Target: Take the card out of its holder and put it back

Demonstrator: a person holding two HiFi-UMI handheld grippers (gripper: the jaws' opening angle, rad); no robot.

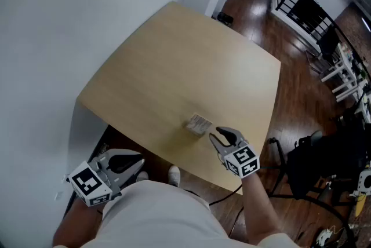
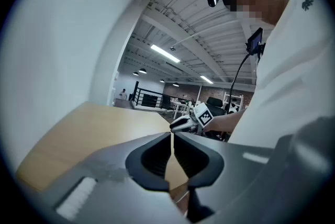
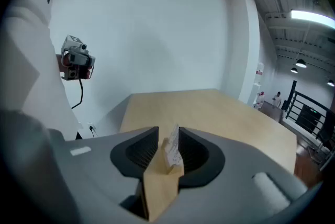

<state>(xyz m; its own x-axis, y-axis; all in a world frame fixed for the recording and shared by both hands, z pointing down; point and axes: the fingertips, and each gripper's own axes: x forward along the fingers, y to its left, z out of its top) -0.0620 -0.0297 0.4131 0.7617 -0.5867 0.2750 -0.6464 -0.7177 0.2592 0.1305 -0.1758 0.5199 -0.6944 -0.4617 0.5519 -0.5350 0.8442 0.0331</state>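
A small wooden holder [image 1: 194, 125] stands near the front edge of the light wood table [image 1: 185, 73], with a white printed card [image 1: 200, 122] upright in it. My right gripper [image 1: 218, 135] hovers just right of the holder, open, with nothing between its pads. In the right gripper view the card [image 3: 172, 150] and its holder [image 3: 166, 163] show in the gap of the gripper [image 3: 168, 139], a little ahead of the jaws and apart from them. My left gripper [image 1: 137, 162] hangs below the table's front edge at lower left. Its jaws [image 2: 171, 137] are shut and hold nothing.
A white wall borders the table on the left. A black office chair [image 1: 324, 163] and cables stand on the wood floor at right. White tables [image 1: 348, 76] and a black railing [image 1: 304, 6] are farther back. The person's shoes [image 1: 174, 174] show under the table edge.
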